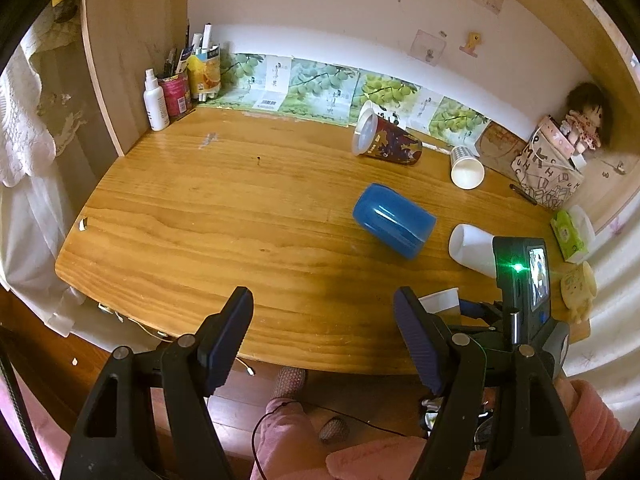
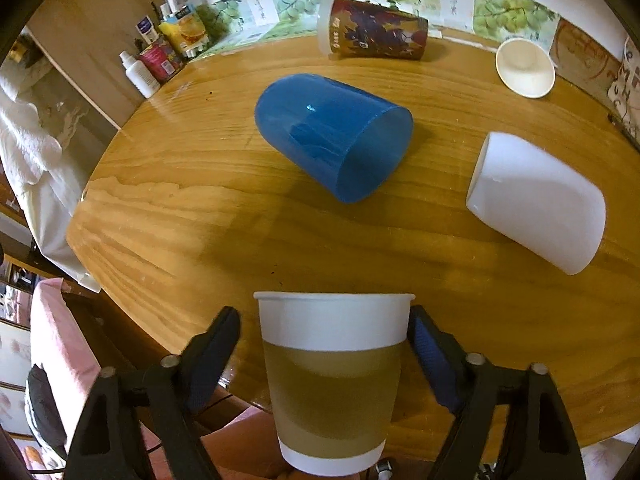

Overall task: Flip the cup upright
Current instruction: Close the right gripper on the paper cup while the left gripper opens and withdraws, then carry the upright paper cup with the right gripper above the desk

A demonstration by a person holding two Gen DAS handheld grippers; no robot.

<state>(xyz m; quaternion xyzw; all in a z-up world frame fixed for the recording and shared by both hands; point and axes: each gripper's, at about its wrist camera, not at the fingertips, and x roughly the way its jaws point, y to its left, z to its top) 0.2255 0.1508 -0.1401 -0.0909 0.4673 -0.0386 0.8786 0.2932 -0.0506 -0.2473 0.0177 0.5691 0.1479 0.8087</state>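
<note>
Wooden and warm-toned, the surface (image 1: 192,216) sits in an alcove with a white wall and a strip of green fruit-print paper along the back. From the left wrist view, four cups lie tipped on their sides: a blue translucent plastic tumbler (image 1: 394,220) near the middle, a dark printed plastic cup with a pale rim (image 1: 386,140) further back, a small white paper cup with a dotted wall (image 1: 466,168) to its right, and a plain white glossy cup (image 1: 472,248) half hidden behind the other tool. The left gripper (image 1: 324,316) hangs over the near edge with its jaws wide apart and nothing between them. Just right of it, only the rim of a white-and-tan paper cup (image 1: 440,300) shows.

From the right wrist view, that white-and-tan paper cup (image 2: 334,380) stands mouth up between the fingers of the right gripper (image 2: 324,344). The jaws are spread; a gap shows on the left side, and the right pad sits close to the cup's wall, though whether it touches I cannot tell. Beyond it the blue tumbler (image 2: 336,136), the white glossy cup (image 2: 536,200), the printed cup (image 2: 372,34) and the small paper cup (image 2: 524,66) all lie on their sides.

By my reckoning one cup is righted and released or nearly so; four are left to turn up, the blue one nearest.
</note>
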